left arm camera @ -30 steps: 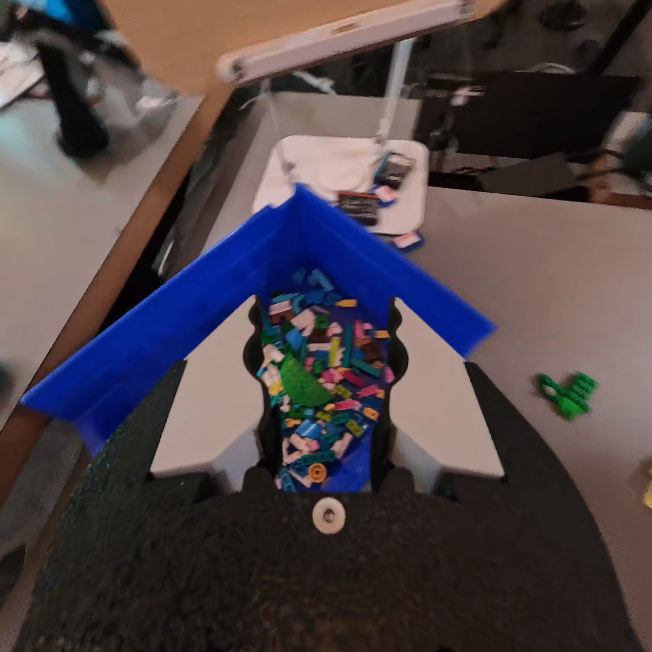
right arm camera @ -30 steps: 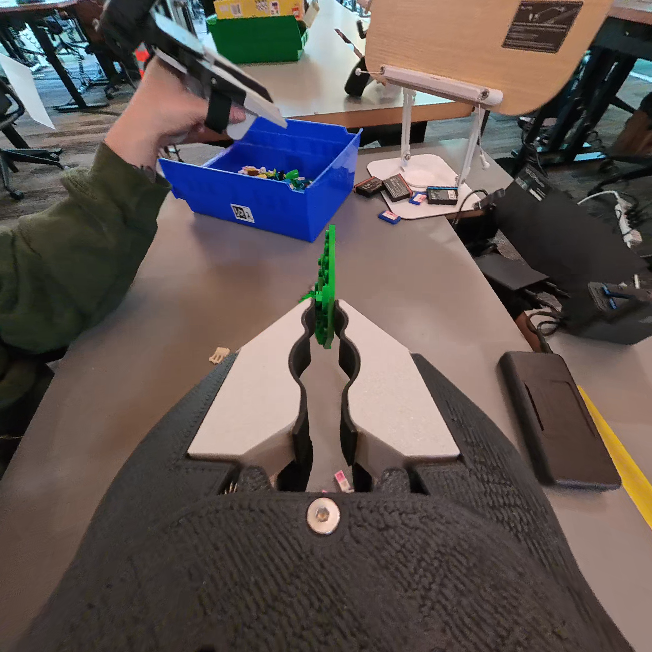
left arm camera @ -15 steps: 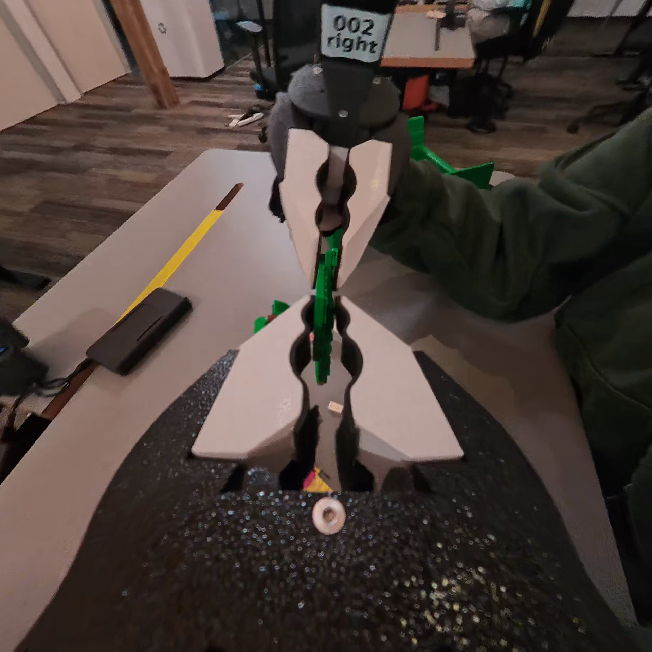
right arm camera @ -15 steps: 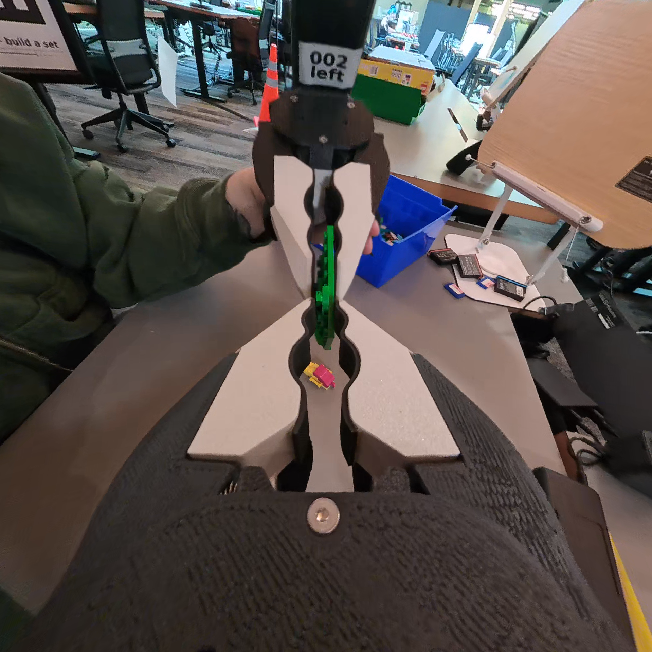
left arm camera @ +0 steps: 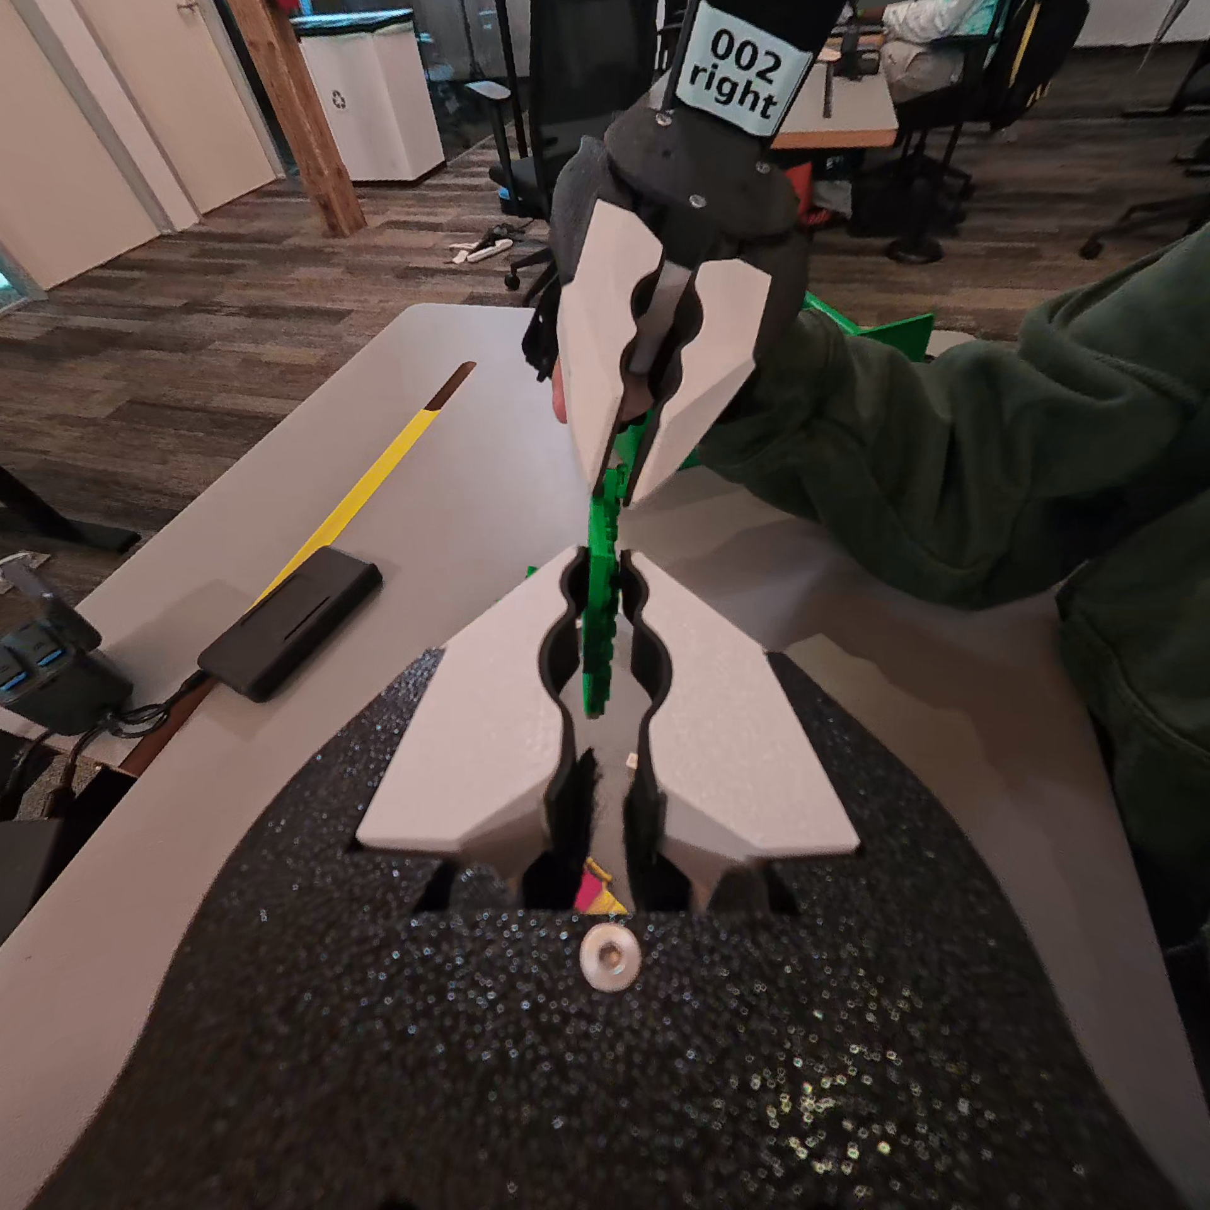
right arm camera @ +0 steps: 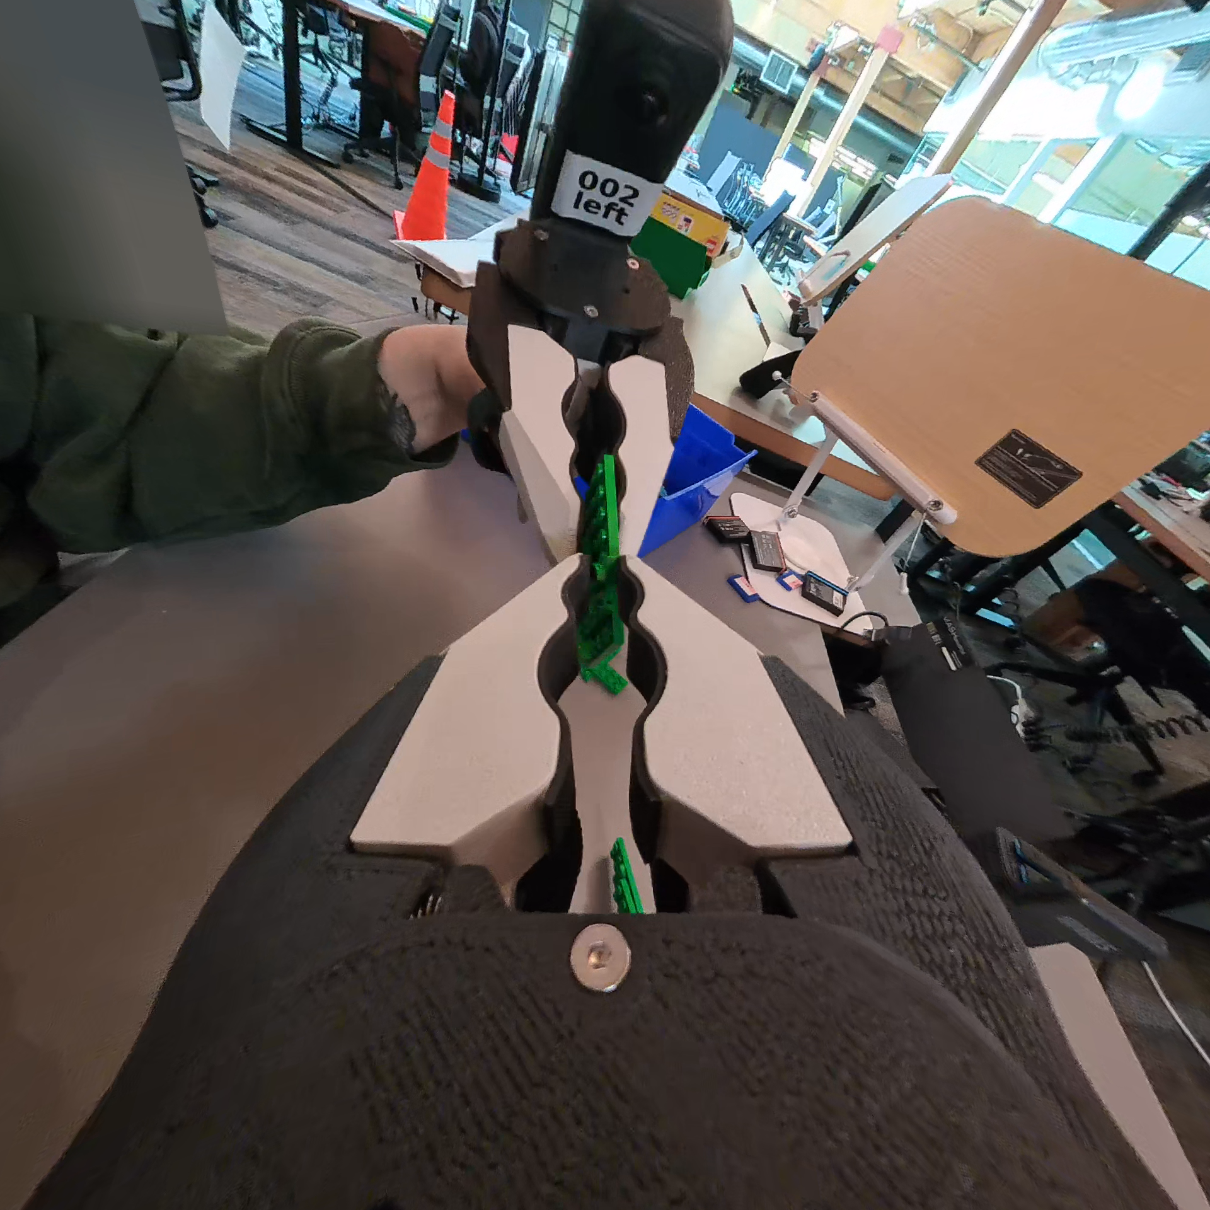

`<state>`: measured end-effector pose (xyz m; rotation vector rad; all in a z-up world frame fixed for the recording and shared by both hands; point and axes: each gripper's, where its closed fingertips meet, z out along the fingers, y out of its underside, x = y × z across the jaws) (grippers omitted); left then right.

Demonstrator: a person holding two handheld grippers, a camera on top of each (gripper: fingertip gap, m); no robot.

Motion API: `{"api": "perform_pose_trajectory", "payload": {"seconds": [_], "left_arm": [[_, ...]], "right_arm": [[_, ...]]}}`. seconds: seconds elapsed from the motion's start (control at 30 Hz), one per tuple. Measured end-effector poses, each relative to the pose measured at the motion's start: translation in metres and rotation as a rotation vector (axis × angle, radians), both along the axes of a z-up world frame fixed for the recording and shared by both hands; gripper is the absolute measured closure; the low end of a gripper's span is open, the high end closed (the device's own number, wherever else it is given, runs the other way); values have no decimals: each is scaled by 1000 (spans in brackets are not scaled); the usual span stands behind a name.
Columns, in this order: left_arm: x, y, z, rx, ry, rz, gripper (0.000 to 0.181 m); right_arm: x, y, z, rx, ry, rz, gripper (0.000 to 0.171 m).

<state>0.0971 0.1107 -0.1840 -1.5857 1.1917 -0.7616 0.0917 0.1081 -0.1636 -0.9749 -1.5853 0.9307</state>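
My left gripper (left arm camera: 600, 556) and right gripper (left arm camera: 612, 494) meet tip to tip above the grey table (left arm camera: 458, 458). Both are shut on a green brick plate assembly (left arm camera: 599, 622) that stands on edge and runs from one pair of jaws into the other. In the right wrist view my right gripper (right arm camera: 599, 563) grips the near end of the green assembly (right arm camera: 597, 628). The left gripper (right arm camera: 592, 547) grips the far end. A small green piece hangs at the assembly's near tip.
A blue bin (right arm camera: 694, 484) stands behind the left gripper. A board stand (right arm camera: 982, 366) with small cards (right arm camera: 772, 550) at its foot is at the right. A black flat device (left arm camera: 288, 622) lies by a yellow stripe (left arm camera: 366, 491). A pink-yellow brick (left arm camera: 592, 894) and a green piece (right arm camera: 625, 877) lie on the table. Left and right tips are no more than a few centimetres apart. The green piece (right arm camera: 625, 877) is about 20 cm from both grippers' fingertips.
The left gripper swung away from the blue bin to face the right gripper and closed on the green assembly. Since then both grippers have risen and tilted a little.
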Motion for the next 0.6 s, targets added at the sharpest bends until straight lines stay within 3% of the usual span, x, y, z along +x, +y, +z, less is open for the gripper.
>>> {"api": "perform_pose_trajectory", "payload": {"seconds": [0.07,0.17,0.4,0.53,0.6], "left_arm": [[1,-3,4,9,-25,-21,174],[2,-7,15,32,-89,-51,158],[-2,-4,17,130,-80,-50,178],[-4,7,24,149,-122,32,179],[-30,38,35,148,-217,239,179]], "right_arm": [[2,-2,3,-21,10,18,166],[3,0,2,-9,5,4,166],[1,-3,2,-5,0,13,166],[1,0,2,160,22,-40,167],[-4,-9,-2,282,-2,-40,167]]}}
